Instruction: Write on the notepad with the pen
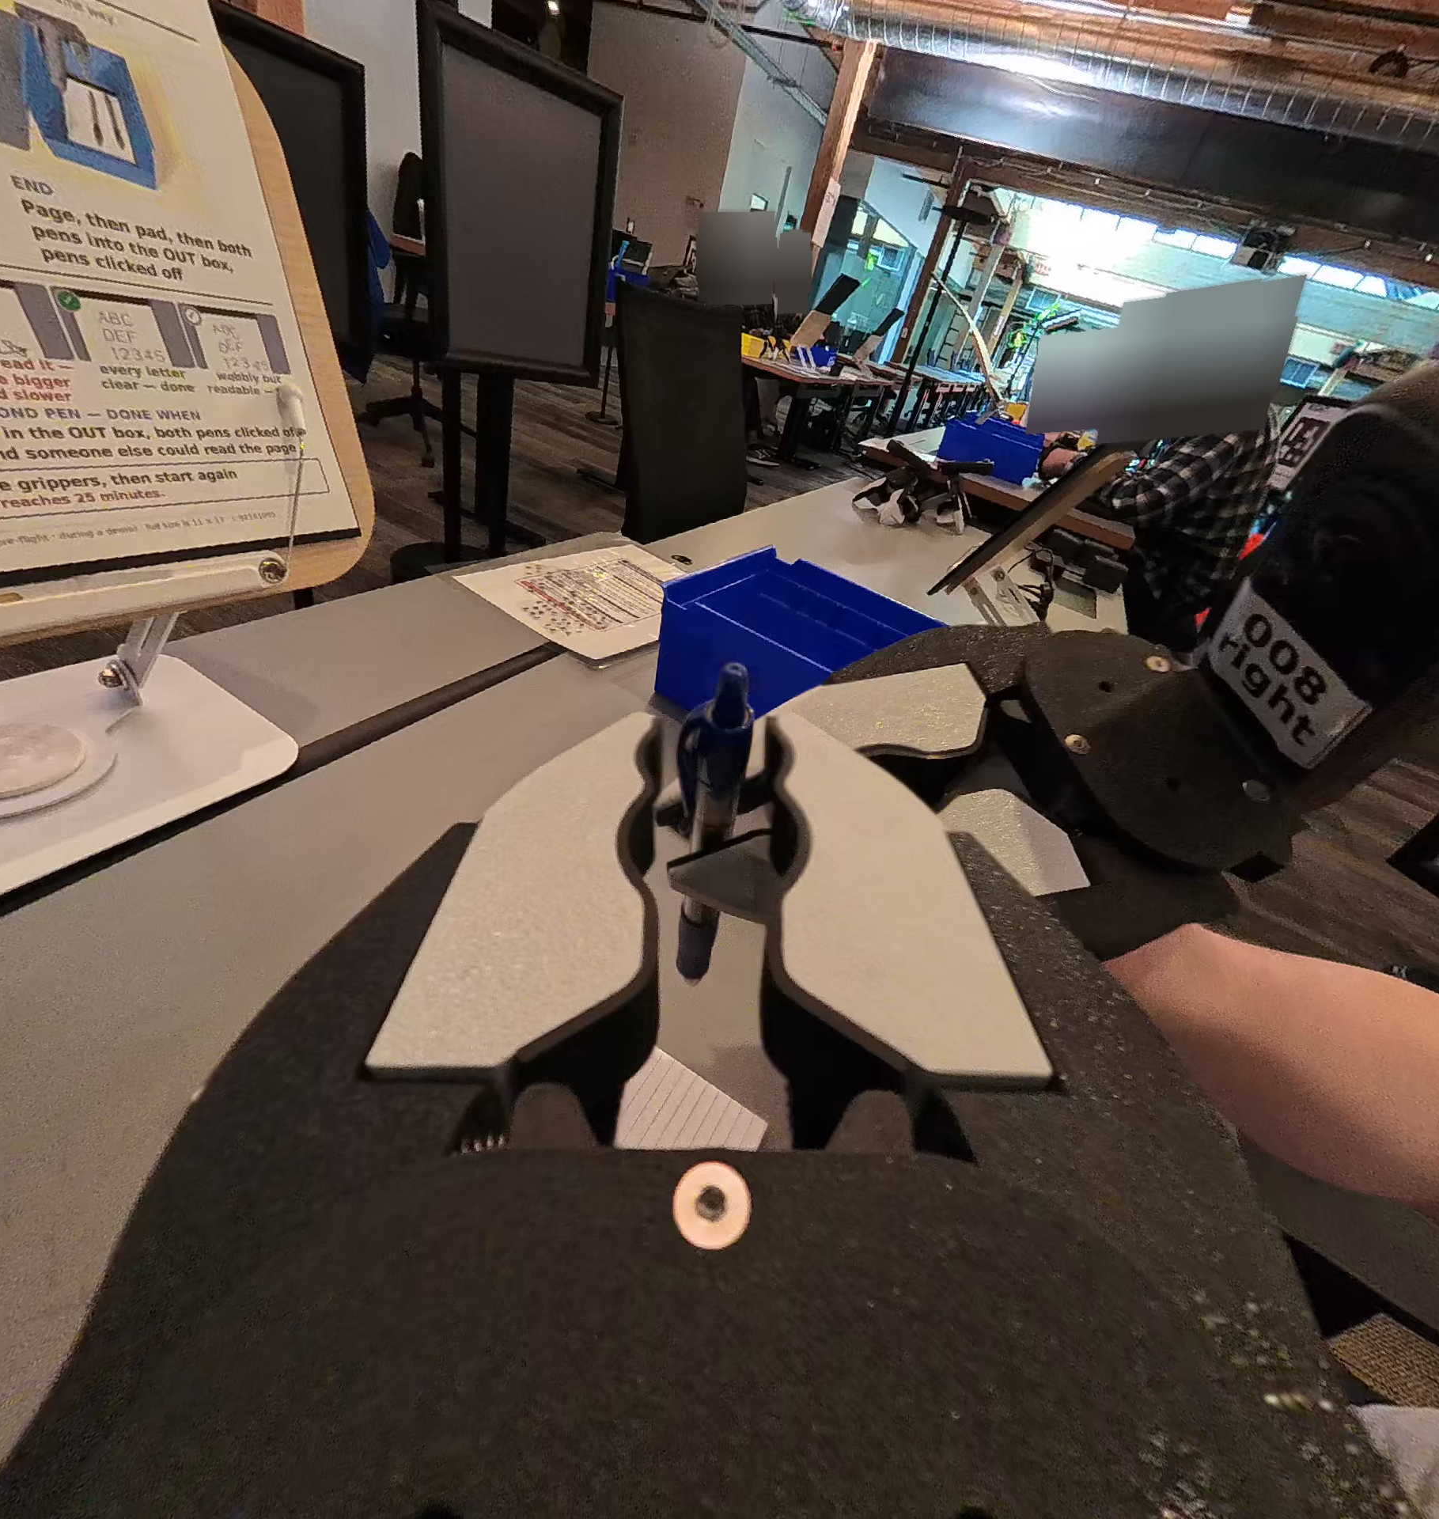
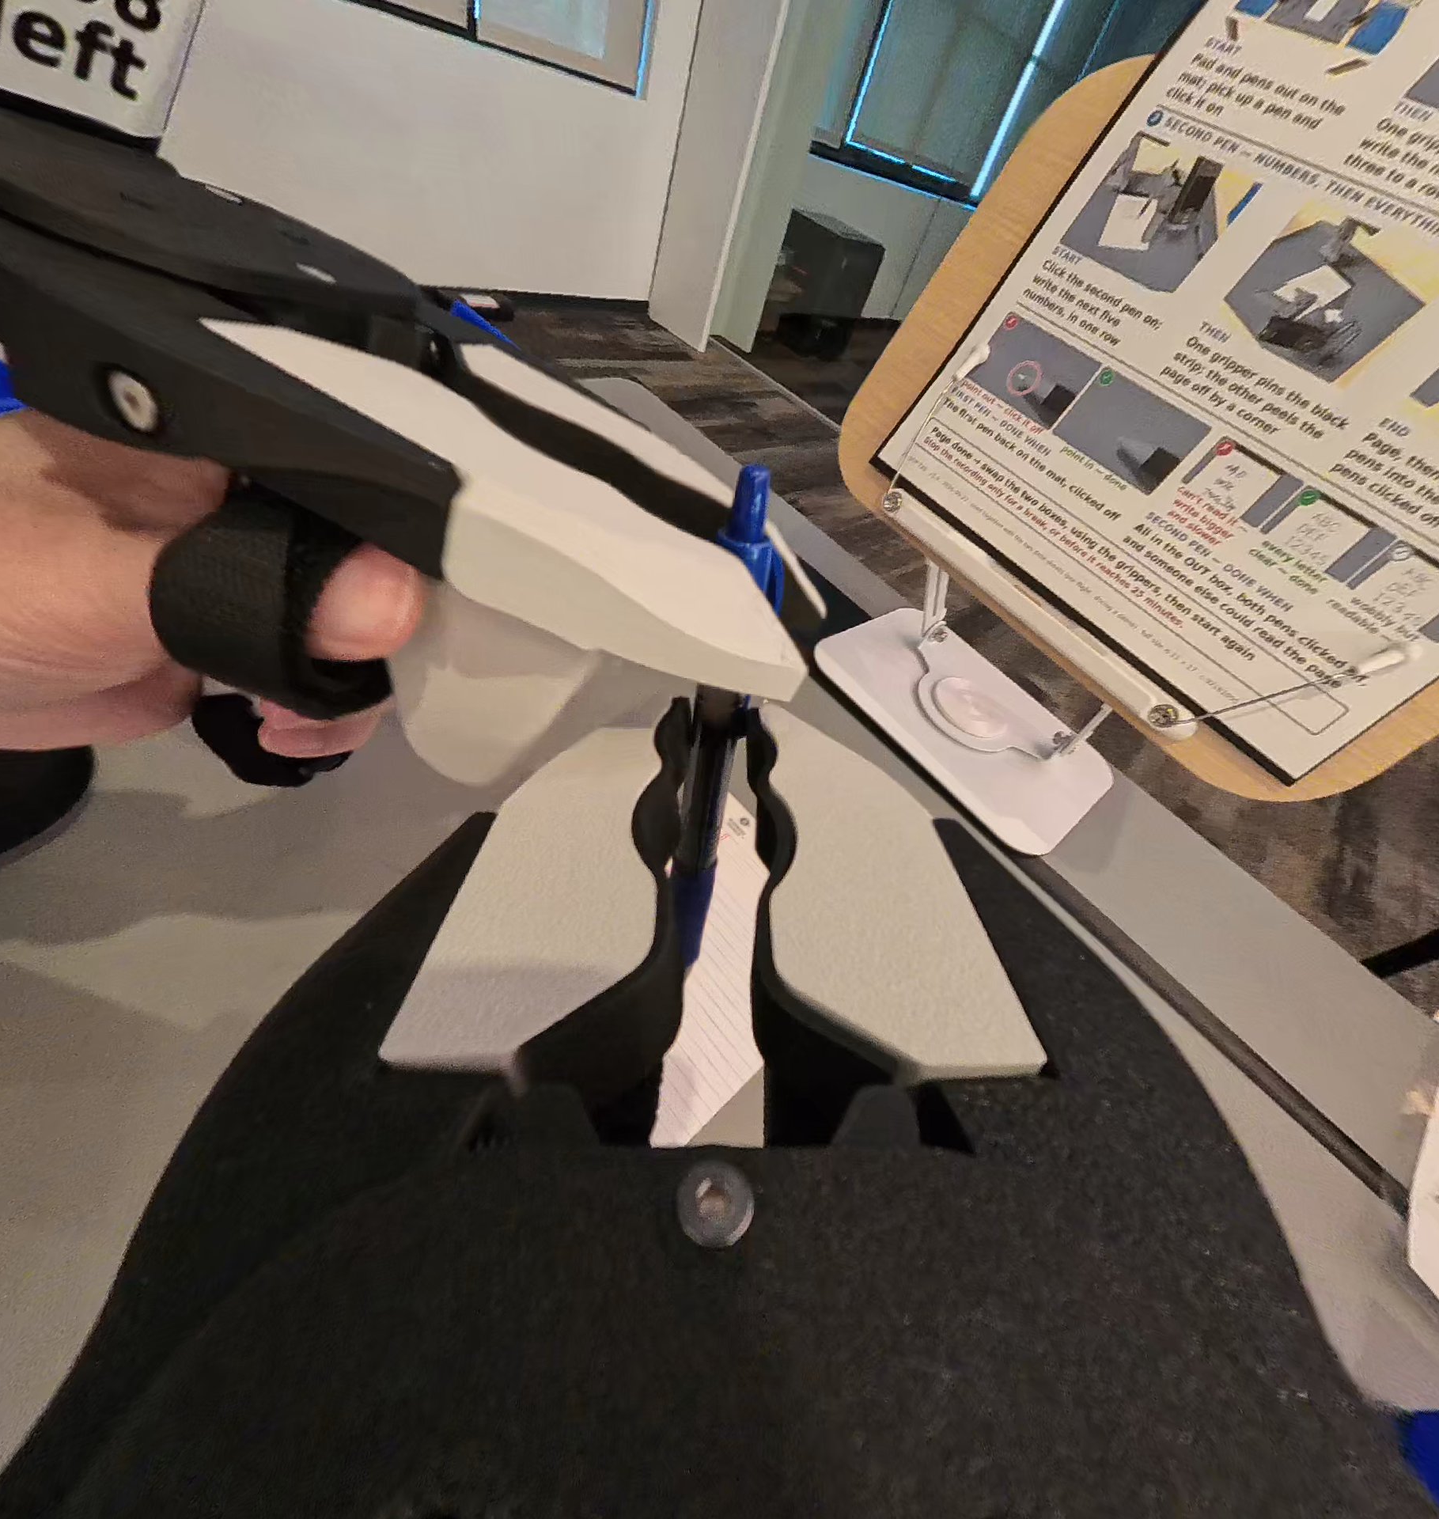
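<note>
A blue click pen (image 1: 732, 699) stands nearly upright above the grey table, tip down. My right gripper (image 2: 714, 740) is shut on its barrel; the pen's blue grip (image 2: 691, 904) hangs below its fingers. In the left wrist view the right gripper (image 1: 728, 879) comes in from the right and crosses the pen. My left gripper (image 1: 714, 731) brackets the pen's clip end, slightly open, with a thin gap on both sides. It enters the right wrist view (image 2: 806, 641) from the left. The lined notepad (image 1: 683, 1110) (image 2: 716, 1027) lies on the table below both grippers, mostly hidden.
An empty blue bin (image 1: 781, 633) sits just behind the pen. An instruction board on a white stand (image 1: 124, 329) (image 2: 1192, 411) stands at the table's far left. A printed sheet (image 1: 592, 592) lies by the bin. Other desks and people are farther back. My two grippers' fingertips are within a few centimetres of each other.
</note>
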`<action>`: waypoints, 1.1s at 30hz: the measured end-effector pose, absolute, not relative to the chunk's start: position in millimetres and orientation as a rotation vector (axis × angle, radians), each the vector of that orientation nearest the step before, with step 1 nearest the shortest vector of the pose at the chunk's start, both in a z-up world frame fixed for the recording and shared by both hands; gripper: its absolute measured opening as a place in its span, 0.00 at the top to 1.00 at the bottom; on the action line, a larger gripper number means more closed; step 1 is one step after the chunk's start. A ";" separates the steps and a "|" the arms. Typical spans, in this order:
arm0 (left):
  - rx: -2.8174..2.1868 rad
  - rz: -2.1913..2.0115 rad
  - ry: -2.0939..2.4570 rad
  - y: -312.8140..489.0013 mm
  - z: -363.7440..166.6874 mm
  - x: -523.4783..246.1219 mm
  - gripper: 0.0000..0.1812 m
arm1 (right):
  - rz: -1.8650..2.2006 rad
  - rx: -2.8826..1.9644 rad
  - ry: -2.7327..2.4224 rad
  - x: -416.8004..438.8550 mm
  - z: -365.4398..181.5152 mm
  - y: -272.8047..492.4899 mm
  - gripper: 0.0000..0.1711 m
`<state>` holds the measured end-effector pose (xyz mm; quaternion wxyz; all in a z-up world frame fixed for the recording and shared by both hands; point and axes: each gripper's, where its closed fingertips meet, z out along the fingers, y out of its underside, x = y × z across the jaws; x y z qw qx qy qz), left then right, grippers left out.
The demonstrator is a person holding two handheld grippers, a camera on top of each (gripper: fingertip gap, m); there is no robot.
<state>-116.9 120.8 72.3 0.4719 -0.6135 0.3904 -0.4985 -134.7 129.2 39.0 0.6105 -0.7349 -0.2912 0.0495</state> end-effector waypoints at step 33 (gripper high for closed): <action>-1.254 -1.428 1.266 82.1 78.8 -115.7 0.95 | 0.730 -1.462 -0.724 -131.3 94.3 107.6 0.81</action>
